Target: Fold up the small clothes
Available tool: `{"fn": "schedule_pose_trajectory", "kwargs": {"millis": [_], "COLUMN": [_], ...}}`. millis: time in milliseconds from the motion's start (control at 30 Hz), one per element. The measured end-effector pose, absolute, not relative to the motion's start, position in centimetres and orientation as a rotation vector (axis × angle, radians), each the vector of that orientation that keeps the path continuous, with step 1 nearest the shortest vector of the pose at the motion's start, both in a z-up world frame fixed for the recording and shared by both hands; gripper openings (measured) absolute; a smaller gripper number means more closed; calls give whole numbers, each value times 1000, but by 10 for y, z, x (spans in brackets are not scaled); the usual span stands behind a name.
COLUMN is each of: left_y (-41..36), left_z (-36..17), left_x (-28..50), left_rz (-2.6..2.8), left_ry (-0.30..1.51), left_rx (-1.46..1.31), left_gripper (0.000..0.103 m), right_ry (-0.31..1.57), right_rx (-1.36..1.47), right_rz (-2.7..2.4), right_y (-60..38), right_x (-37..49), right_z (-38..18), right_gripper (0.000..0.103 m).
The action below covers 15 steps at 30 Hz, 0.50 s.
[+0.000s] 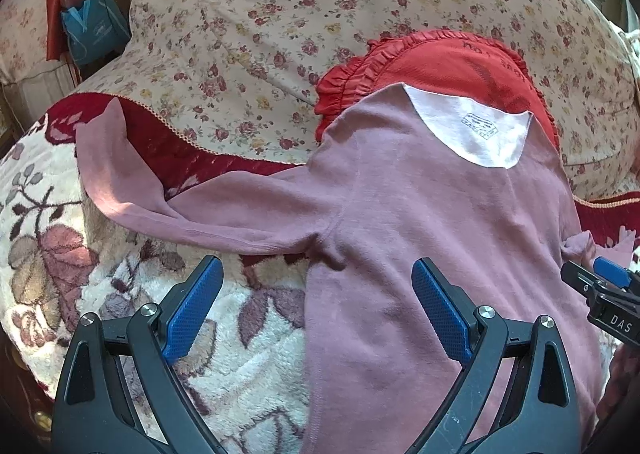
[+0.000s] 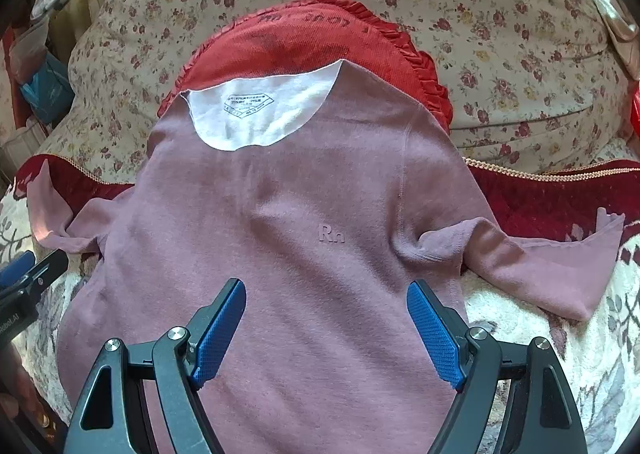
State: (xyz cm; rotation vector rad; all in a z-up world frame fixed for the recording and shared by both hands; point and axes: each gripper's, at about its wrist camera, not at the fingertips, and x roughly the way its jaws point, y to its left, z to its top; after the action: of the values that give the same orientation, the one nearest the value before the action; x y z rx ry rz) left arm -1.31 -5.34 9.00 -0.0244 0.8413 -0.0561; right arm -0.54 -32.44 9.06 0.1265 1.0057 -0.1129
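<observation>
nearest in the left wrist view, the left gripper [image 1: 318,310] is spread wide with nothing in it, hovering over the side seam of the shirt [image 1: 440,234]: one blue pad is above the blanket [image 1: 240,354], the other above the pink fabric. in the right wrist view the right gripper [image 2: 326,328] is wide too and empty, over the lower middle of the shirt [image 2: 280,234].

the shirt lies front up and spread flat on the fuzzy leaf-print blanket [image 2: 560,354], neck toward 12 o'clock. a small raised "rn" mark [image 2: 331,234] sits just past the right gripper. one sleeve [image 2: 540,266] runs out to 3 o'clock from that view, the other sleeve [image 1: 152,190] runs to 9 o'clock in the left view and its end bends up toward 11.

further out, the white inner neck [image 2: 260,114] shows a printed label. behind the collar lies a red frilled cloth [image 2: 312,38], partly under the shirt. past that a dark red cover [image 2: 560,198] with a trimmed edge, then a flowery pillow [image 2: 500,34] at 12 o'clock. a blue bag [image 1: 94,28] sits far off at 10 o'clock in the left view.
</observation>
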Motion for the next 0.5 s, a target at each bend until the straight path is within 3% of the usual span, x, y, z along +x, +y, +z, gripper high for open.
{"fn": "schedule_pose_trajectory", "kwargs": {"millis": [500], "left_y": [133], "left_z": [102], "left_x": [38], "left_rz": [295], "left_ry": [782], "left_rx": [-214], "left_gripper": [96], "right_ry": [1011], "right_rx": [82], "right_rz": [-29], "right_y": [-291], "right_x": [33], "right_z": [81], "right_gripper": [82]}}
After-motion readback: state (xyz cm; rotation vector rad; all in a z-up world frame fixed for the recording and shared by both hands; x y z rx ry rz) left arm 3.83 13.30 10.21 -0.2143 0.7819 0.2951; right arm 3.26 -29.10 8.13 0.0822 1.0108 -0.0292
